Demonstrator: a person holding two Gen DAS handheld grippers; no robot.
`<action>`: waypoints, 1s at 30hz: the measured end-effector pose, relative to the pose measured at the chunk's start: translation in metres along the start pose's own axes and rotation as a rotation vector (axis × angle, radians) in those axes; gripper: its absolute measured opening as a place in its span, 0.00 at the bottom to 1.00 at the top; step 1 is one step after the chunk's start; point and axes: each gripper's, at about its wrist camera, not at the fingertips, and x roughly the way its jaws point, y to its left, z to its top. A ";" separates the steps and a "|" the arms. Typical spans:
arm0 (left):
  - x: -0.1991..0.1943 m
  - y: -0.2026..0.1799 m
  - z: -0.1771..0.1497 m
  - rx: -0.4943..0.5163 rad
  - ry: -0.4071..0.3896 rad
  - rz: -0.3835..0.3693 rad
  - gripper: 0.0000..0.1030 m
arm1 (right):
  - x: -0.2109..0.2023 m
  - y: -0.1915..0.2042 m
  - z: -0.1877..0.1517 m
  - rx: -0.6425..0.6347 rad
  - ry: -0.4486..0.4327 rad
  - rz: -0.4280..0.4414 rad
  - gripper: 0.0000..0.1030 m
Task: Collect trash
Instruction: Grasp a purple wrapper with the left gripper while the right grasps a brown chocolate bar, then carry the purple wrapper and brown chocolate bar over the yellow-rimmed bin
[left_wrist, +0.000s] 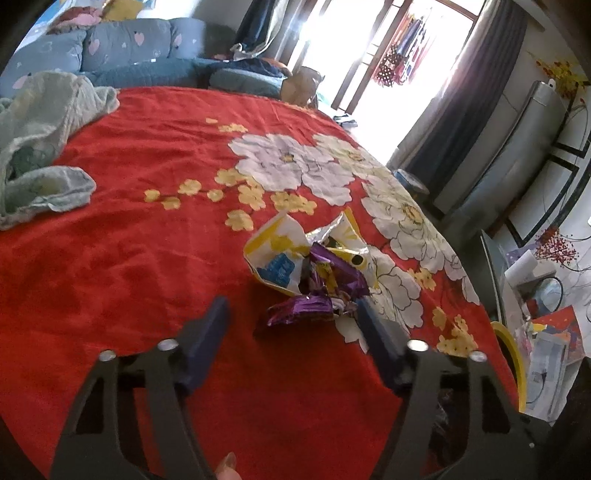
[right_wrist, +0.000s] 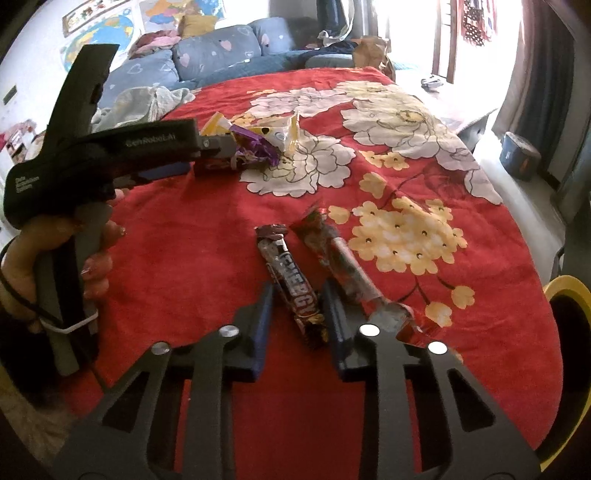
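Note:
On the red flowered cloth (left_wrist: 129, 240) lies a heap of trash: a yellow-and-white bag (left_wrist: 277, 251) and crumpled purple wrappers (left_wrist: 299, 310). My left gripper (left_wrist: 291, 308) is open around the nearest purple wrapper; its right finger touches the heap and its left finger stands apart. In the right wrist view a hand holds the left gripper (right_wrist: 218, 146) at that heap. My right gripper (right_wrist: 298, 295) is shut on a brown snack-bar wrapper (right_wrist: 286, 266) lying on the cloth. A long red wrapper (right_wrist: 343, 266) lies just right of its right finger.
A grey-green cloth (left_wrist: 44, 140) is bunched at the far left of the red cloth. A yellow-rimmed bin (right_wrist: 565, 288) stands off the right edge. A blue sofa (right_wrist: 218, 51) runs along the back, and a blue stool (right_wrist: 519, 155) is on the floor.

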 end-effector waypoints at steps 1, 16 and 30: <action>0.003 0.000 -0.001 0.000 0.009 0.001 0.51 | 0.000 -0.001 0.000 0.006 -0.001 0.004 0.16; -0.020 -0.014 -0.005 0.046 -0.003 -0.071 0.38 | -0.019 0.004 -0.008 0.081 -0.017 0.163 0.14; -0.057 -0.049 0.001 0.131 -0.071 -0.131 0.37 | -0.059 -0.025 -0.003 0.143 -0.107 0.153 0.14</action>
